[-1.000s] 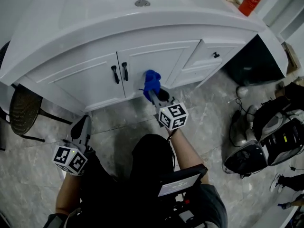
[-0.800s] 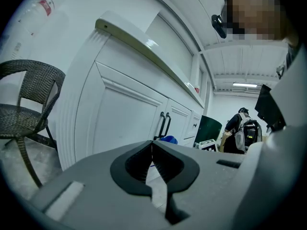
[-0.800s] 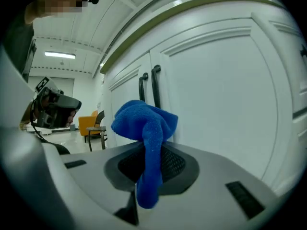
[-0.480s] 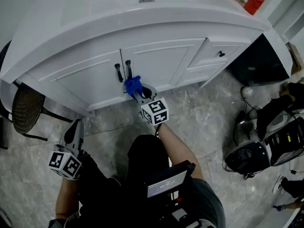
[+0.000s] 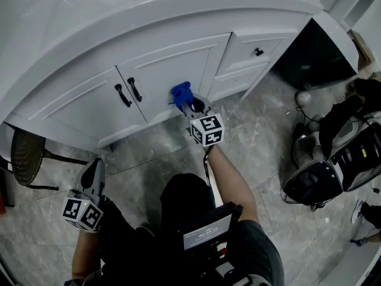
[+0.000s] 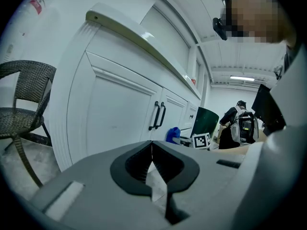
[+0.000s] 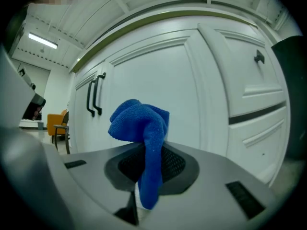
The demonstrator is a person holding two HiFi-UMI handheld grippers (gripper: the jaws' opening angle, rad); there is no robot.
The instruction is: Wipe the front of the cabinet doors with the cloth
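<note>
A: What changed?
B: Over the last half second my right gripper [image 5: 190, 106] slid right, away from the handles [image 5: 128, 92]. It pinches the blue cloth [image 5: 181, 93] at the right cabinet door [image 5: 178, 61].
A: Left?
B: My left gripper [image 5: 93, 173] has its jaws pressed together, empty, near me.

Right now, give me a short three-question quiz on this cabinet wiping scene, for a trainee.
1. True or false: the left gripper holds the blue cloth.
2. The cloth is held in front of: A, the door right of the two black handles; B, a drawer; C, the wicker chair.
3. Fill in: the left gripper is ____ (open or shut).
Key: 1 false, the right gripper holds it; 2 A; 3 shut.
</note>
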